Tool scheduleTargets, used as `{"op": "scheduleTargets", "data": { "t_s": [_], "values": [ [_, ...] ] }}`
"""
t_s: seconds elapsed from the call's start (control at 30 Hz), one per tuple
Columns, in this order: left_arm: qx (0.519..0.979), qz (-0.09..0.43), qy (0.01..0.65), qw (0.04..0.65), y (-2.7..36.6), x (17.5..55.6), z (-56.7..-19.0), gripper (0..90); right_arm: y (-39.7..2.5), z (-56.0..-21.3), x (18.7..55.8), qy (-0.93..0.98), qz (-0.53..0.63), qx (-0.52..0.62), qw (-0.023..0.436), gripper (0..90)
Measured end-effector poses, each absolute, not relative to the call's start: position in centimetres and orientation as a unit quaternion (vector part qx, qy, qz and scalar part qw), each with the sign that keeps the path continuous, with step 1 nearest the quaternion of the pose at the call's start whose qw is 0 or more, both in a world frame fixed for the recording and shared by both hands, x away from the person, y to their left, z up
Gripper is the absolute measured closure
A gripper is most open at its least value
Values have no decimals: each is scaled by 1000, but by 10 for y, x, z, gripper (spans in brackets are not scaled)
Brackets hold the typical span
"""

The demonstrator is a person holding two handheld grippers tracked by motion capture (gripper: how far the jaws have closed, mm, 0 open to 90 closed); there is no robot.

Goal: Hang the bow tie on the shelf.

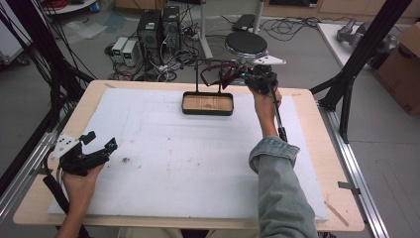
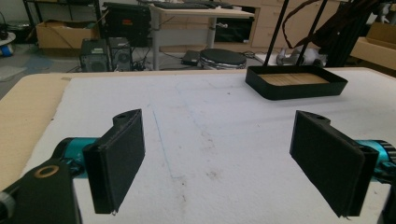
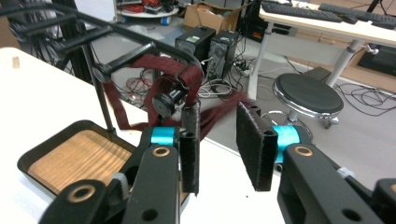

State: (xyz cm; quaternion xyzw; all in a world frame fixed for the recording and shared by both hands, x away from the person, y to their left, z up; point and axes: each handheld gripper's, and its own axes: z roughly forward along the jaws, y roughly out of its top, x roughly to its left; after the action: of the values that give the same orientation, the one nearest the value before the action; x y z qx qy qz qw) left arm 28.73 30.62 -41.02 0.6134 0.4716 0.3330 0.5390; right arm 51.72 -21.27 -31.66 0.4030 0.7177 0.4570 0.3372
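From the high view, the right gripper (image 1: 246, 75) is reaching to the far edge of the table (image 1: 317, 163), just beside the dark red strap (image 1: 221, 74) that is hanging from the black rack (image 1: 208, 69) rising out of the tray (image 1: 208, 103), while the left gripper (image 1: 97, 145) is waiting well apart at the near left corner. Through the left gripper view, that gripper's jaws are standing wide apart over bare white foam (image 2: 196, 135) and gripping nothing, with the tray (image 2: 299, 88) lying far ahead to the right. Through the right gripper view, the right gripper (image 3: 218, 149) is sitting partly open and empty, and the strap (image 3: 180, 77) is draping over the rack's top bar (image 3: 135, 53) just beyond the pads. To do this well, I judge the person should be centring the hanging strap between the pads before closing, keeping clear of the bar so the rack is not tipping.
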Motion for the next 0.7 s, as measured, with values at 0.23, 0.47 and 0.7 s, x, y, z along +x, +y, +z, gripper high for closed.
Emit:
{"op": "scheduleTargets", "data": {
  "t_s": [0.23, 0.47, 0.7],
  "values": [
    [613, 335, 472, 539, 306, 287, -410, 182, -220, -303, 508, 708, 470, 400, 342, 656],
    [613, 335, 472, 538, 305, 288, -410, 182, -231, -287, 495, 701, 485, 393, 345, 603],
    [611, 335, 473, 539, 304, 289, -409, 182, -244, -270, 477, 689, 502, 386, 352, 551]
  ]
}}
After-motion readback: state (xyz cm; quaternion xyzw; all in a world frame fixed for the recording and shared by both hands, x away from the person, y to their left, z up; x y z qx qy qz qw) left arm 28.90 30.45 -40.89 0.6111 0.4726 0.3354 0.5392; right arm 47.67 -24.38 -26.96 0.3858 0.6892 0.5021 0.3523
